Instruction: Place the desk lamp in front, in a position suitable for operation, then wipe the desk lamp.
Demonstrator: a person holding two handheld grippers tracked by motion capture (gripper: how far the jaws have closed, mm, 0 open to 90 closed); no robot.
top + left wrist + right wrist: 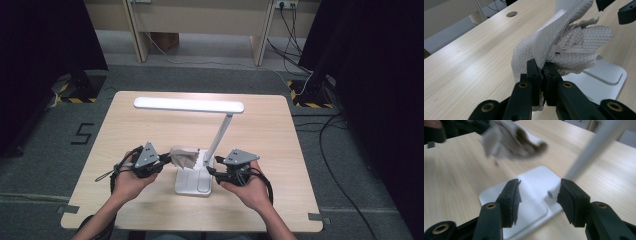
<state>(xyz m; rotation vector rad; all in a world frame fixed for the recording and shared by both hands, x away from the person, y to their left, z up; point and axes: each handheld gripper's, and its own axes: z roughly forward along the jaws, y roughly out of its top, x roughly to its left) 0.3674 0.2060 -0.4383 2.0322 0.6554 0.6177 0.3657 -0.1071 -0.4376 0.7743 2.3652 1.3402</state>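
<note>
A white desk lamp (192, 181) stands on the light wooden table (150, 210), its flat base toward the near edge, its thin stem (220, 137) leaning up and to the right, and its long bar head (189, 104) stretching left across the far half of the table; both of the person's hands come in from the near edge on either side of the base. The left gripper (165, 159), held in the left hand (131, 181), has its jaws pinched together on a crumpled white paper towel (185, 157); in the left gripper view the left gripper (543, 80) clamps the paper towel (564, 47) by its lower bunched end, the embossed sheet fanning up above the table just over the left part of the lamp base. The right gripper (212, 166), held in the right hand (250, 190), sits just right of the base; in the right gripper view the right gripper (539, 195) has its jaws spread wide with nothing between them, hovering over the base near where the stem (594, 147) meets it; the towel (511, 141) appears blurred beyond.
</note>
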